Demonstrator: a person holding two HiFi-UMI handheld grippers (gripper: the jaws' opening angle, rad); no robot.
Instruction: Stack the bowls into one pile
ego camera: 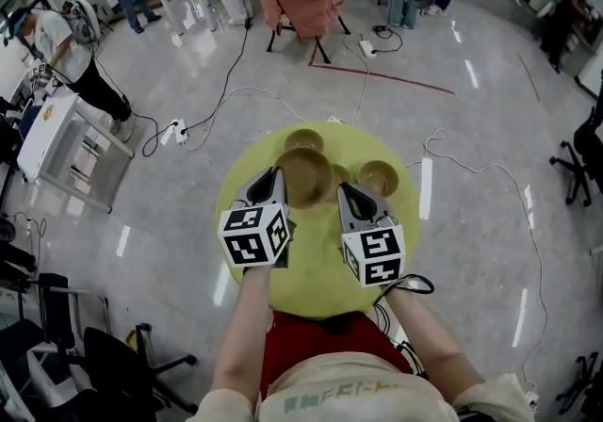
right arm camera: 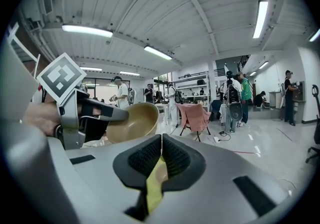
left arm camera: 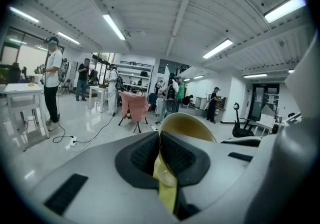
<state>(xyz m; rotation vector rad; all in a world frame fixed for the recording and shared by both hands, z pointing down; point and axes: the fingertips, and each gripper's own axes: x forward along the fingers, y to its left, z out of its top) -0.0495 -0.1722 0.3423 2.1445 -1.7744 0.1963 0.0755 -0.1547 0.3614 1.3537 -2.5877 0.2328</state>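
tan along its thin rim, pinching the raised bowl point(ego camera: 303, 177) by that edge alone in the left gripper point(ego camera: 277, 175) above the yellow table point(ego camera: 311, 284), holding the right gripper point(ego camera: 346, 192) pressed together and empty just beside it, and likely risking a pivot or slip onto the resting bowls point(ego camera: 378, 177) from gripping so little while lowering.

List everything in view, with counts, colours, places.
bowls: three clear, tan; held bowl lifted over table middle, far bowl at far edge, right bowl on table's right; maybe a fourth hidden behind the held one.
table: one, yellow, round, before the person.
chair: one, pink cloth, far floor.
cables: several, white and black, floor.
left gripper: grey, shut on held bowl's rim.
right gripper: grey, shut, empty, beside held bowl.
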